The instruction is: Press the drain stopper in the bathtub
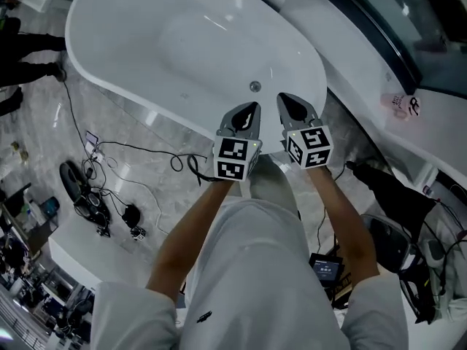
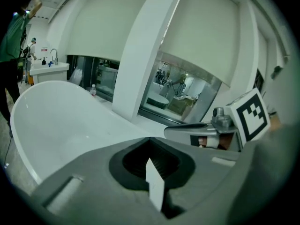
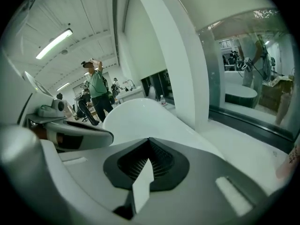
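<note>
Looking down through the head view, I see the white oval bathtub (image 1: pixel 182 42) filling the upper half, its far rim cut off by the top edge. My operator's trousered legs (image 1: pixel 255 254) cover the floor just below the tub's near end. The marble floor to the left carries a tangle of black cables (image 1: pixel 139 152), too fine for me to trace.

The left gripper (image 1: pixel 254 108) and right gripper (image 1: pixel 283 98) hang side by side over the tub's near rim, both pointing into the basin. Each gripper view shows its jaws brought together at the tips with nothing between them, and the grey jaw bodies block everything low in those frames.

The drain stopper (image 1: pixel 255 86) is a small round metal disc on the tub floor near this end. It lies just beyond the left gripper's tip and a little left of the right one, clear of both. It is too small for me to tell whether it sits raised or pressed, and neither gripper view shows it.
</note>
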The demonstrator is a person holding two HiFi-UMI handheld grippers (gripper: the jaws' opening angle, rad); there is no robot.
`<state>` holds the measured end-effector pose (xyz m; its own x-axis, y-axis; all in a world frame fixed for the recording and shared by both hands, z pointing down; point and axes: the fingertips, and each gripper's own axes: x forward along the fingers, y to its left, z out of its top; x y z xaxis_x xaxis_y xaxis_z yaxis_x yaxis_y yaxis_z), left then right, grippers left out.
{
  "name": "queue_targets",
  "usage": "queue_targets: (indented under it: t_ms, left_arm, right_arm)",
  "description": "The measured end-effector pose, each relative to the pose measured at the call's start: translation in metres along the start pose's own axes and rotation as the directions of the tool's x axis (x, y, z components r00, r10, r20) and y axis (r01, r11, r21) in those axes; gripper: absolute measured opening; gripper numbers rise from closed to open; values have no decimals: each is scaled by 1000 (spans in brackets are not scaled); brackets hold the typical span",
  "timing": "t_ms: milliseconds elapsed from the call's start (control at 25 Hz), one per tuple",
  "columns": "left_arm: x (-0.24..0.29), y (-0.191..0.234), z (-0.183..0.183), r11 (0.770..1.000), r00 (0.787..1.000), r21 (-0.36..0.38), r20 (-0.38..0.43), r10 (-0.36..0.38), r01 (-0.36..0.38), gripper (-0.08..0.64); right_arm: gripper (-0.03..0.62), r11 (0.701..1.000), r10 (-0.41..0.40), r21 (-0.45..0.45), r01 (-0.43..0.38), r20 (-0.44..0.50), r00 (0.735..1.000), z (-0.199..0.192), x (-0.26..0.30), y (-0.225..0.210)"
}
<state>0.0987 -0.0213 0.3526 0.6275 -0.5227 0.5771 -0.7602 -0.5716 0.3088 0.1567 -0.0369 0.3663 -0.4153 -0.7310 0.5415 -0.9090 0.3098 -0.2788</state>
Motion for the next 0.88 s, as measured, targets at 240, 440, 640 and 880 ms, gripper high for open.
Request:
queue_targets:
  t_ms: [240,440,640,880]
  left_arm:
    - [-31,-24,36,999,998,26,60,-28,27,0]
    - [-63,-42,70,998,992,46,119,-48,43,0]
    - [-93,-55,103,996,983,63,174,-66,55,0]
    - [-124,-64,135,992,974,94,206,-98,80,0]
  right_arm:
    - [3,1000,8,3,-8,82,997,43,-39,11]
    - [3,1000,9,7,-10,155,988,75,-68,26]
    - [3,999,48,-25,-44,208,977,108,-97,52]
    - [3,993,115,-41,-108,278,954,146,-121,84]
